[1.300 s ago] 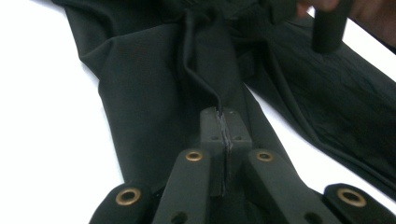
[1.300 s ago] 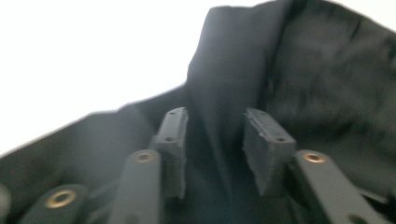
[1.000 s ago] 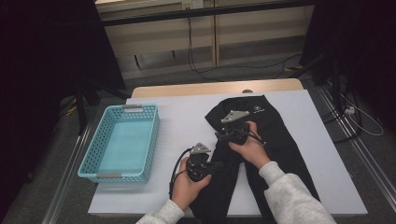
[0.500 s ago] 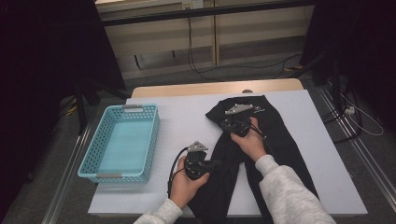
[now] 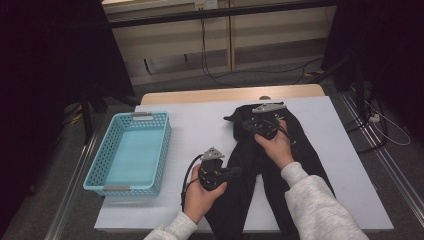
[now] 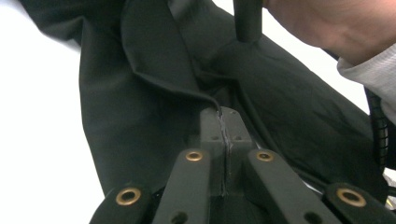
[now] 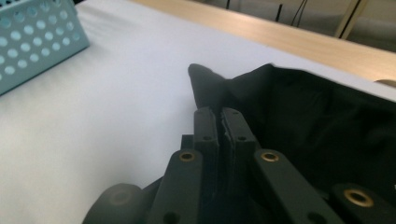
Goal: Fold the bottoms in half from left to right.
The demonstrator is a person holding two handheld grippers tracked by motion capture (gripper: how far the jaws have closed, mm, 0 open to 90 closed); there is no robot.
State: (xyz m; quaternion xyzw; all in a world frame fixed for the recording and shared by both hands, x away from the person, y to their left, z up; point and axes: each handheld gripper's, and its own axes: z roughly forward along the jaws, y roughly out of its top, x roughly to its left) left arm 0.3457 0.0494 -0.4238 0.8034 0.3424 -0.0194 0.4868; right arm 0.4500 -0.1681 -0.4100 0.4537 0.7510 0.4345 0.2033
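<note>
I see the trousers (image 5: 280, 165) lying on the sheet (image 5: 200, 125), right of centre, waist end far from me. The basket (image 5: 131, 152) sits left of them, well apart. The left gripper (image 5: 235, 171) is at their near left edge, the right gripper (image 5: 246, 123) at the far end.

The person's left hand (image 5: 200, 192) comes in from the bottom edge and holds the left claw (image 5: 235, 171) low and near, jaws pressed together and pointing to the right. The right forearm, in a light grey sleeve, reaches farther forward; the right claw (image 5: 241, 122) points left, its jaws having just closed, and meeting.
</note>
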